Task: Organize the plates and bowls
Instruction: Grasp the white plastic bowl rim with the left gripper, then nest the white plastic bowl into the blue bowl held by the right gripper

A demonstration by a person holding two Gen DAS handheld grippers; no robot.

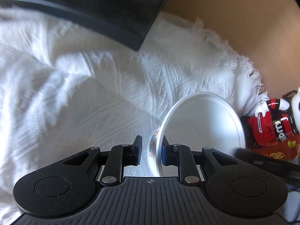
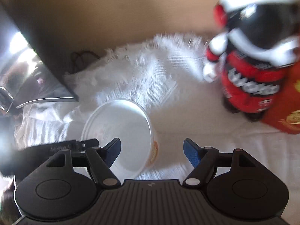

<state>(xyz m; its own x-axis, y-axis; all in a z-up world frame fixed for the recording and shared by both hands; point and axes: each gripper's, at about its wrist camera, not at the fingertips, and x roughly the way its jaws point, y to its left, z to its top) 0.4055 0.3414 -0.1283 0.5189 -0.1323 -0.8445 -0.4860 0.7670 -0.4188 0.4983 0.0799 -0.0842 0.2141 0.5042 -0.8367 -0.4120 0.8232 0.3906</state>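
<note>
Two grippers, one bowl, catalogued as seen.

Left gripper [image 1: 151, 152]: jaws drawn narrow around the wall of a white bowl [image 1: 202, 123]. The right-hand pad sits against the bowl's white interior. The left-hand pad stands just beside the patterned outer wall; whether it presses there cannot be told. The bowl is tipped on its side, its open mouth turned to the right of the tool, and it extends ahead and to the right of the fingertips. Orange and dark print shows on its outside.

Right gripper [image 2: 151, 152]: jaws set wide, nothing between the blue pads. The same bowl [image 2: 120, 129] lies ahead and to the left of this tool, its rim passing behind the left finger [image 2: 113, 151]. Black parts of the other gripper show at the bowl's far left side.

Beneath both tools: a white woven cloth [image 1: 84, 93] with a fringed edge, spread over a tan surface [image 1: 234, 18].

Ahead-left of the left gripper: a dark flat slab [image 1: 93, 9] lying on the cloth.

Right of the bowl, in both views: a red, black and white figurine [image 1: 270, 123] beside a red printed box [image 2: 285, 108]. Both are blurred in the right wrist view.
</note>
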